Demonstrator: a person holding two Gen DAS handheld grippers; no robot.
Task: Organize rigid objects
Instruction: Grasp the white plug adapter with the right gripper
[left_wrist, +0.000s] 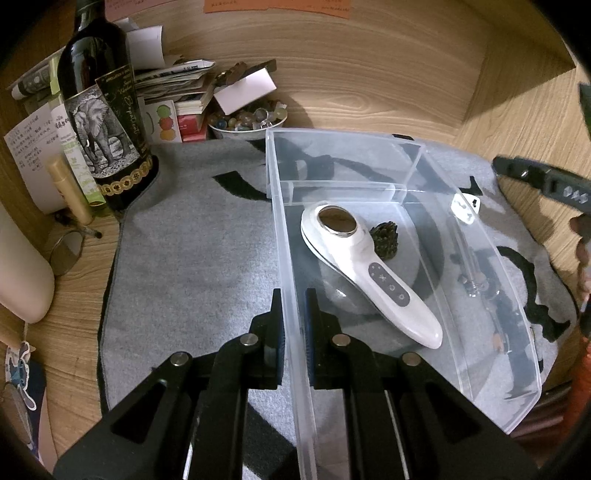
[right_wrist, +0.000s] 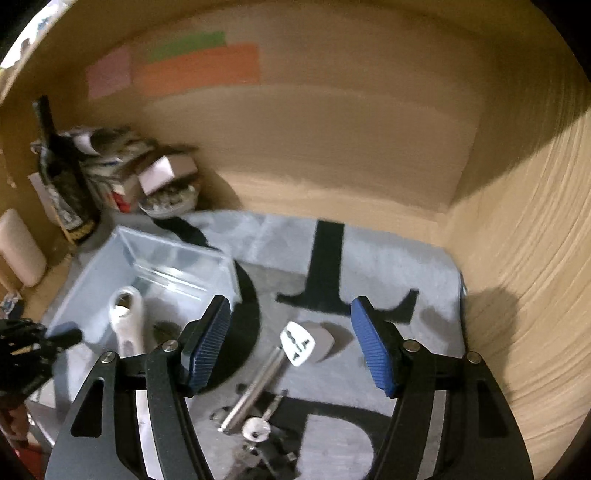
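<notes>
Metal keys (right_wrist: 255, 430) on a white-tagged rod lie outside the clear bin (right_wrist: 92, 280), between the right gripper (right_wrist: 290, 343)'s wide-spread jaws (long axis slanting toward the tag); the left gripper (left_wrist: 293, 317) pinches the bin's wall.

Massager (left_wrist: 364, 266) and pinecone (left_wrist: 384, 240) inside bin (left_wrist: 291, 258) on mat (left_wrist: 192, 251); keys (right_wrist: 255, 430) beside bin.

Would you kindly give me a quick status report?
Left gripper shut on clear bin wall. Right gripper open above keys. White handheld device already binned.
</notes>
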